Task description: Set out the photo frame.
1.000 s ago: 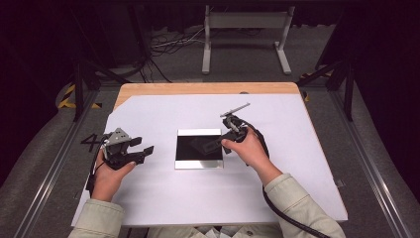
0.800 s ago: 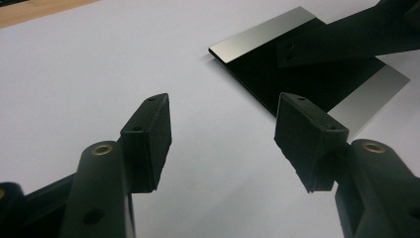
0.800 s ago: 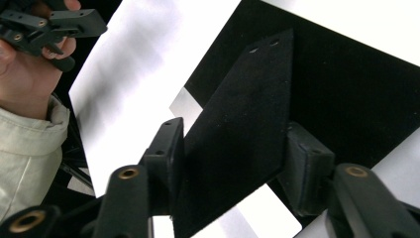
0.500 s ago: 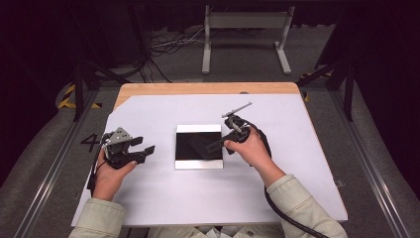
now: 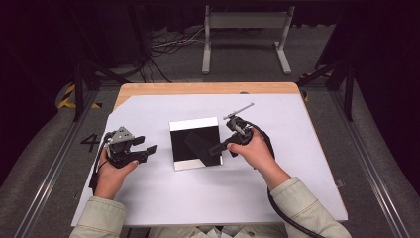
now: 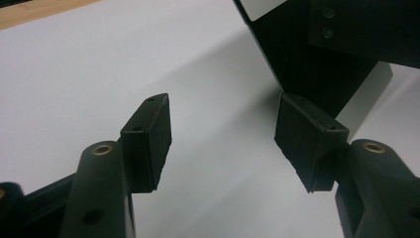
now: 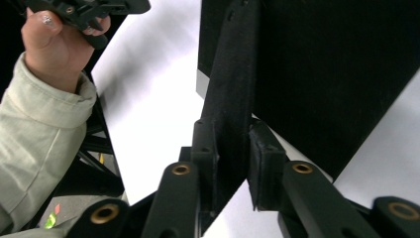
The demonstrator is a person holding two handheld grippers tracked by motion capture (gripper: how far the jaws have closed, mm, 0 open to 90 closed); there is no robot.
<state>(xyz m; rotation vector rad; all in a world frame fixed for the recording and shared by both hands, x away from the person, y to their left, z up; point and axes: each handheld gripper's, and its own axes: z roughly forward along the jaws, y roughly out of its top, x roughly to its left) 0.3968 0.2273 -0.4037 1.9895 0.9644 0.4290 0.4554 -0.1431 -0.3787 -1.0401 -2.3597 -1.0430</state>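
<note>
Looking down from the high view, the black sheet (image 5: pixel 193 144) lies flat in the middle of the table (image 5: pixel 208 88), its sides roughly square to the table's edges, with a white strip along its far side and another along its near side. The right tongs (image 5: pixel 218 148) come in from the sheet's right and meet it at the lower part of its right edge, pointing leftward across it. The left tongs (image 5: pixel 148 151) rest on the white cover well to the left, apart from the sheet and aimed at its left edge, so the right hand is clearly the nearer one. In the left gripper view, the left tongs (image 6: pixel 223 129) stand wide open with nothing but bare white surface between the pads. The black sheet (image 6: pixel 297 64) sits ahead and off to the upper right, beyond the right-hand pad. In the right gripper view, the right tongs (image 7: pixel 233 158) have just been closing, and a raised black edge of the sheet, seen end-on, runs up between the two pads, which appear to pinch it. The rest of the sheet (image 7: pixel 337 74) spreads away to the right of that edge. By my judgement, any lift or fold turns on this grip at the right edge, with the sheet's body lying leftward of the right hand.
</note>
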